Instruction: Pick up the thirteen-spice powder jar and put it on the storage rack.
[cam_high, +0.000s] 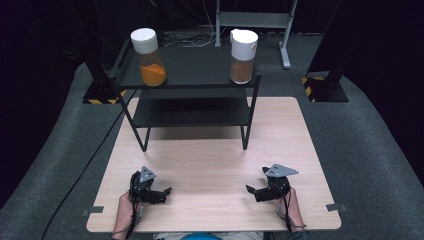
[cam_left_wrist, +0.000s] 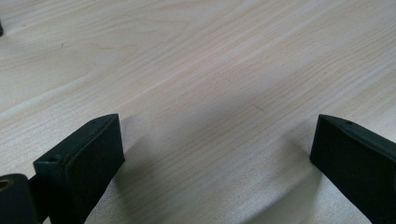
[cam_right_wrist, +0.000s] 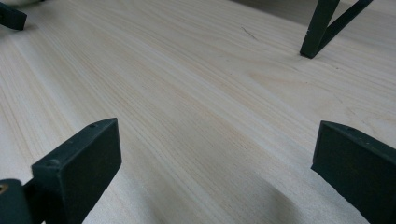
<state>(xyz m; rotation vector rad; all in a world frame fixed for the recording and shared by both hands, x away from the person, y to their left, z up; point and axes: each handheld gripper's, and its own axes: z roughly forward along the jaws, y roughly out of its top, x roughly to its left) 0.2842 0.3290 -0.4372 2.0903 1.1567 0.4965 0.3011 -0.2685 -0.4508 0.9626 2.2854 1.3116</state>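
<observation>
Both the left gripper (cam_high: 167, 191) and right gripper (cam_high: 248, 189) rest on the pale woodgrain table (cam_high: 210, 160), blocky matte-black jaws spread wide, empty. Beyond them, a black metal rack (cam_high: 190, 67) carries two white-capped jars (cam_high: 148, 56) of orange powder.

A pale wooden table (cam_high: 210, 165) shows fine grain lines. The black metal two-tier shelf (cam_high: 192, 67) carries a clear jar of bright orange powder (cam_high: 149, 52) and a clear jar of brownish-orange powder (cam_high: 242, 50), both white-lidded. Both grippers' jaws are black.
</observation>
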